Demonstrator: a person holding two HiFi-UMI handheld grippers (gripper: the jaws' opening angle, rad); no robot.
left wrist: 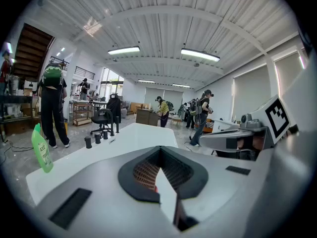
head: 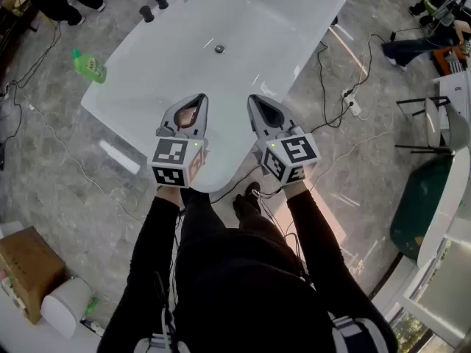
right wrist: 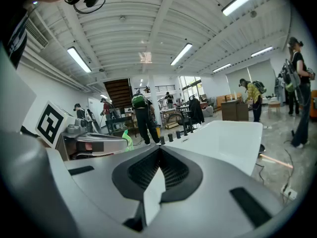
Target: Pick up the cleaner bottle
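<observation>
The green cleaner bottle (head: pixel 89 65) stands on the left rim of the white bathtub (head: pixel 294 20), well left of and beyond both grippers. In the left gripper view the bottle (left wrist: pixel 42 149) stands upright at the far left on the tub edge. The right gripper view shows only part of the bottle (right wrist: pixel 128 139), behind the left gripper's body. My left gripper (head: pixel 199 98) (left wrist: pixel 159 148) and right gripper (head: pixel 252 98) (right wrist: pixel 159 149) hover side by side over the tub's near end. Both are shut with nothing between the jaws.
Black faucet knobs (head: pixel 162 2) line the tub's far rim and a drain (head: pixel 219 48) sits in its floor. Cables and a power strip (head: pixel 353 107) lie on the floor to the right. A cardboard box (head: pixel 26 271) stands at lower left. People stand in the background.
</observation>
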